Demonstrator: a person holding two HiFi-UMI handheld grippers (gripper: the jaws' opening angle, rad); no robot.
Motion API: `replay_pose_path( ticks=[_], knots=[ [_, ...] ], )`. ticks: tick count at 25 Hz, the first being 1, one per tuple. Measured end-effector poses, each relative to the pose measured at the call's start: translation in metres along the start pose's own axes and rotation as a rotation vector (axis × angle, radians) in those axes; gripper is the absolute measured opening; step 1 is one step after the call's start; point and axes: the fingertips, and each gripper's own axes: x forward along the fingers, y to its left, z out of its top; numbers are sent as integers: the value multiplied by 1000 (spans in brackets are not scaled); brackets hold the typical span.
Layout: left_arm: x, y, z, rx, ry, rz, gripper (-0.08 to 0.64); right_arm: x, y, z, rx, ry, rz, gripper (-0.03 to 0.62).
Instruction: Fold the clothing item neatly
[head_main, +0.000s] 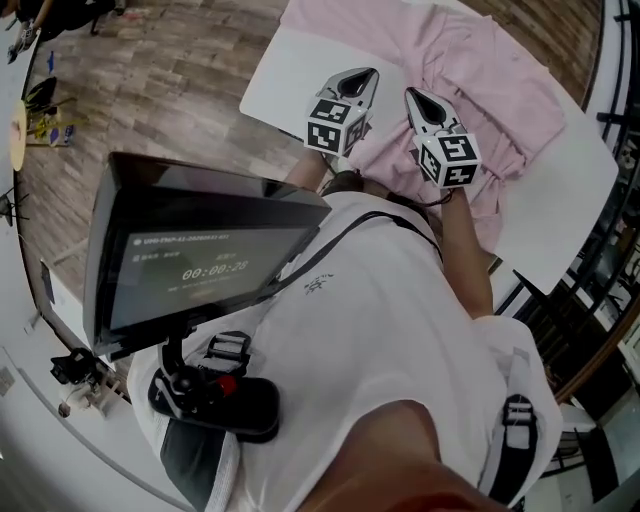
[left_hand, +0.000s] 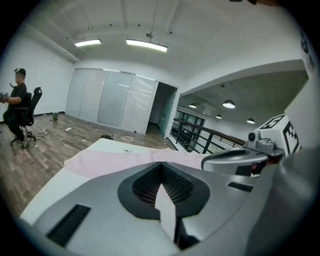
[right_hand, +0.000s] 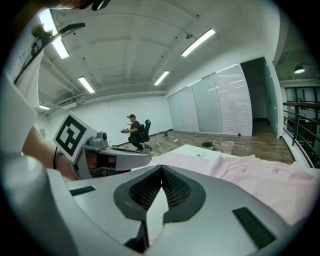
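Abreast — left tool (head_main: 360, 80), right tool (head_main: 417, 100) — closed.

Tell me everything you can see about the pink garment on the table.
The pink garment is a light, thin-looking piece of fabric. It lies unfolded and mostly flat across the white table, covering much of its top. It is wrinkled, with a bunched ridge on the person's side. The left claw and right claw are held closed above that near edge, and neither grips any cloth.

Head view steeply down, gripper views skim shared pink garment (head_main: 480, 80)
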Motion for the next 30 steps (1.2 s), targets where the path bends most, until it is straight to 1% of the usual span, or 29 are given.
replay_pose_path(
  ticks=[5, 9, 12, 15, 17, 21, 24, 26, 30],
  knots=[
    [-10, 82, 1, -27, 15, 6, 2, 57, 34, 15, -33, 28, -9, 5],
    [-5, 120, -2, -37, 28, 41, 2, 75, 36, 24, -48, 33, -22, 5],
    [0, 151, -8, -19, 58, 82, 2, 90, 45, 32, -80, 46, -20, 5],
    [8, 192, -16, -7, 84, 113, 2, 114, 49, 33, -81, 51, -12, 5],
    [12, 211, -18, -16, 95, 121, 2, 124, 51, 32, -81, 59, -9, 5],
    [21, 233, -21, -49, 116, 142, 9, 126, 49, 28, -72, 82, -10, 5],
    [27, 254, -26, -63, 138, 179, 75, 129, 48, 26, -74, 87, -11, 5],
    [30, 268, -30, -81, 151, 208, 102, 129, 48, 25, -79, 90, -15, 5],
    [31, 294, -35, -117, 151, 273, 185, 124, 47, 25, -94, 96, -32, 5]
  ],
)
